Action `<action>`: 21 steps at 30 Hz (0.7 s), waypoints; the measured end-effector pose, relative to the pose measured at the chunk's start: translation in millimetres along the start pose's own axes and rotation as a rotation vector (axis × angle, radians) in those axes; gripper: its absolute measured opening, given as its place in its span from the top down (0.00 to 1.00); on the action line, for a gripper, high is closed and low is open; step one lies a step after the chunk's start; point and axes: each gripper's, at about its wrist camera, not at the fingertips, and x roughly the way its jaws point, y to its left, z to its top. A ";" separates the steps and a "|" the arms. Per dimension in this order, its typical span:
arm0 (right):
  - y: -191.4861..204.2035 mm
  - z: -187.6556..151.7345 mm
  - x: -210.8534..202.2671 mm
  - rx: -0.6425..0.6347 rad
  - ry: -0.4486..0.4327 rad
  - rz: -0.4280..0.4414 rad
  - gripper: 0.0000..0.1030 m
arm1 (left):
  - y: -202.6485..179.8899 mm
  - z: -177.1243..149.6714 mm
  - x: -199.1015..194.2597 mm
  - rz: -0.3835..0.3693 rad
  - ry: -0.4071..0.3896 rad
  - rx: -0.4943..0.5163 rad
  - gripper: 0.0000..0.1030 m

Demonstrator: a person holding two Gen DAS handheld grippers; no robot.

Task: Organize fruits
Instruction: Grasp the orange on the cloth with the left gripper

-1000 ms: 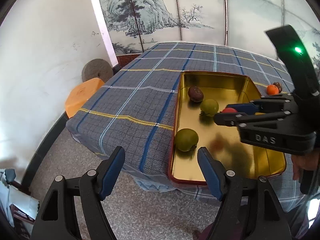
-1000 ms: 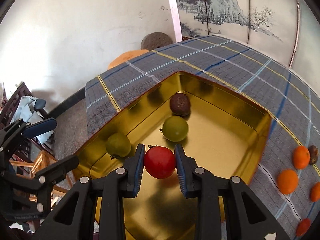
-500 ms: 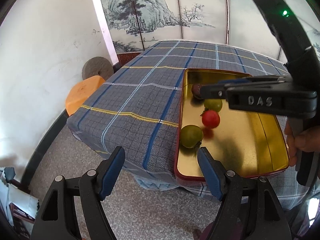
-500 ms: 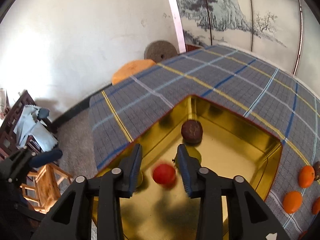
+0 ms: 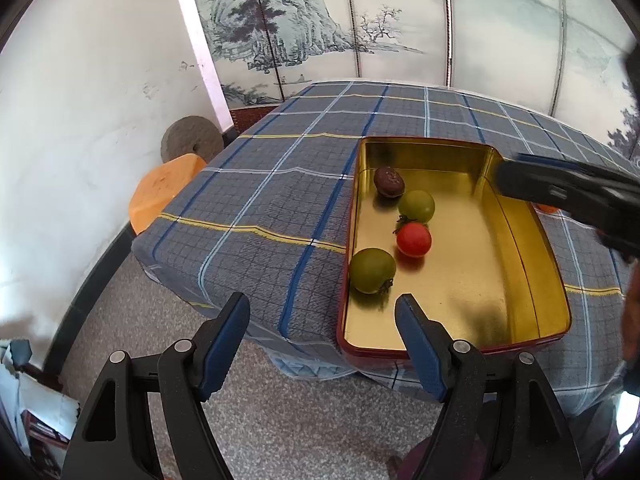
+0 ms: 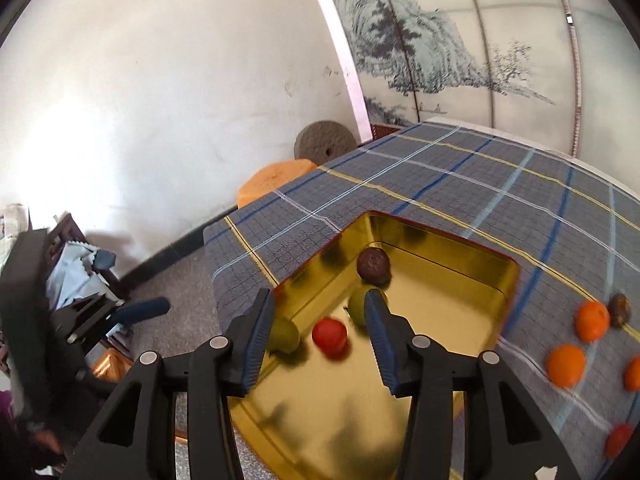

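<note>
Four fruits in tin: red tomato (image 5: pixel 414 240), two green, one dark, all at the gold tin's (image 5: pixel 520 240) left end.
Loose fruit: oranges (image 6: pixel 566 364) on counter (image 6: pixel 460 184), right of tin.
Your right gripper (image 6: pixel 320 332): fingers opening, nothing between them; nearer the oranges.
Your left gripper (image 5: pixel 324 344): fingers apart, empty, near tin's front corner.

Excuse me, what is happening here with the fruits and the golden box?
A person with a gripper in each hand is sorting fruits into a gold tin on a plaid-covered table. The red tomato lies in the tin with two green ones and a dark brown fruit. The right gripper is opening above it, touching nothing. The left gripper waits open at the table's edge. Several orange fruits lie outside the tin.
</note>
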 end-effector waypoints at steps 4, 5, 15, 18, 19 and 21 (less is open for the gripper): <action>-14.2 -24.0 -41.7 -0.002 -0.040 -0.061 0.48 | -3.1 1.1 -5.0 -0.002 -0.011 0.013 0.27; -21.1 -32.1 -54.1 -0.001 -0.047 -0.089 0.46 | -4.8 1.6 -6.6 -0.002 -0.014 0.018 0.27; -150.5 -122.2 -171.1 0.227 -0.033 -0.519 0.40 | -41.5 13.9 -28.0 -0.097 -0.054 0.101 0.27; -186.3 -146.5 -193.9 0.276 -0.006 -0.639 0.40 | -67.2 24.0 -36.2 -0.194 -0.066 0.150 0.27; -195.9 -154.1 -199.4 0.289 0.000 -0.667 0.40 | -74.1 27.3 -37.1 -0.217 -0.063 0.160 0.27; -215.6 -167.2 -209.7 0.332 -0.003 -0.686 0.40 | -94.2 37.9 -36.3 -0.287 -0.042 0.181 0.27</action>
